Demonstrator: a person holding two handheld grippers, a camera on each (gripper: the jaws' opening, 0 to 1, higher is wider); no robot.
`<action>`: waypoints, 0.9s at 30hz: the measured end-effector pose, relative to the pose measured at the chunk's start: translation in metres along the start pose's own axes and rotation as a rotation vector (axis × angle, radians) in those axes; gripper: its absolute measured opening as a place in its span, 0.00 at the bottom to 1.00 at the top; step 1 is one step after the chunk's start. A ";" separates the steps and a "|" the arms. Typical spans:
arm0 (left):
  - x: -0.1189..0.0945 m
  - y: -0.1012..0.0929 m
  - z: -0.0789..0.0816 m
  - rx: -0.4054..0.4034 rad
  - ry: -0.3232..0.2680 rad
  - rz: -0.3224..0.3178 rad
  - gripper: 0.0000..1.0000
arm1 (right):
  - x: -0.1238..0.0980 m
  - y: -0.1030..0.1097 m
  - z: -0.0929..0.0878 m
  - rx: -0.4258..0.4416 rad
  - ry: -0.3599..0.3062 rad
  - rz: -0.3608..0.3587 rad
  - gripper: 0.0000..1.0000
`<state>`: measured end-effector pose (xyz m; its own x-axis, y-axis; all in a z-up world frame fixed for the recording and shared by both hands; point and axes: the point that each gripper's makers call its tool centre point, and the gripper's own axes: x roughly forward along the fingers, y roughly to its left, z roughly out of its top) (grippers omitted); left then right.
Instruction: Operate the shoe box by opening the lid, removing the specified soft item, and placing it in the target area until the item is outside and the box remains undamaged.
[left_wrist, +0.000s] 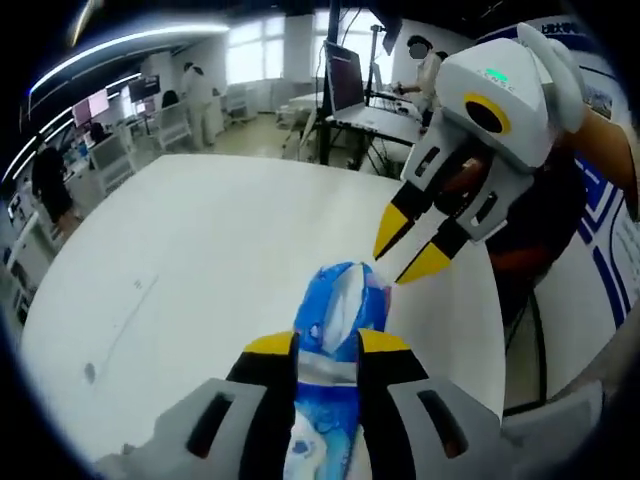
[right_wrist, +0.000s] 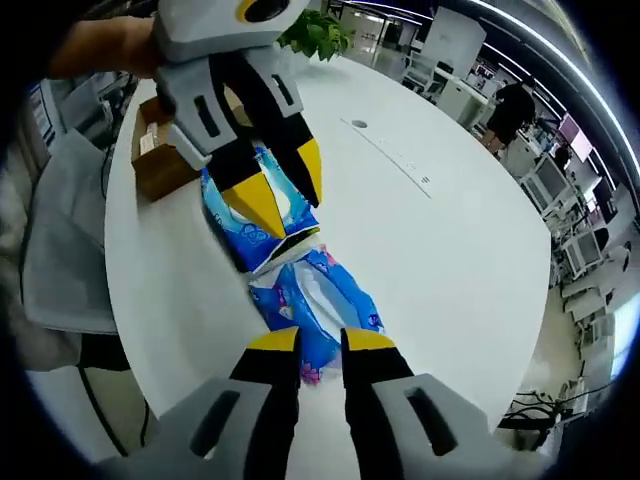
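Note:
A soft blue-and-white pack (left_wrist: 340, 300) sticks out forward between my left gripper's (left_wrist: 328, 345) jaws, which are shut on it above the white table (left_wrist: 200, 250). My right gripper (left_wrist: 408, 250) reaches in from the right, its yellow fingertips (left_wrist: 392, 230) slightly apart just beside the pack's far end. In the right gripper view the pack (right_wrist: 315, 300) hangs over the table (right_wrist: 440, 250) from the left gripper (right_wrist: 285, 190). Its lower end lies in the narrow gap of the right gripper (right_wrist: 320, 342). A small brown cardboard box (right_wrist: 158, 165) stands behind near the table's edge.
A grey chair (right_wrist: 60, 250) stands off the table's edge near the box, and a green plant (right_wrist: 315, 35) is at the far side. Desks with monitors (left_wrist: 345, 80), chairs and several people fill the room beyond.

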<state>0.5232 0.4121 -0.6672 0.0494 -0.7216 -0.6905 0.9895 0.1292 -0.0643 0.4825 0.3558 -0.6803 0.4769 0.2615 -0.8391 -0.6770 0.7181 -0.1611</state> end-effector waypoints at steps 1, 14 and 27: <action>-0.002 0.000 0.000 -0.003 -0.002 0.002 0.22 | -0.003 0.002 0.003 -0.003 -0.002 -0.003 0.16; -0.062 -0.012 -0.017 -0.041 -0.040 0.059 0.36 | -0.023 0.032 0.035 -0.019 -0.049 0.008 0.24; -0.108 -0.030 -0.032 -0.041 -0.067 0.102 0.60 | -0.043 0.071 0.080 -0.081 -0.125 0.067 0.30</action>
<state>0.4842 0.5079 -0.6136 0.1601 -0.7469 -0.6454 0.9725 0.2314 -0.0265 0.4581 0.4472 -0.6143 0.4921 0.3889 -0.7789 -0.7502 0.6433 -0.1528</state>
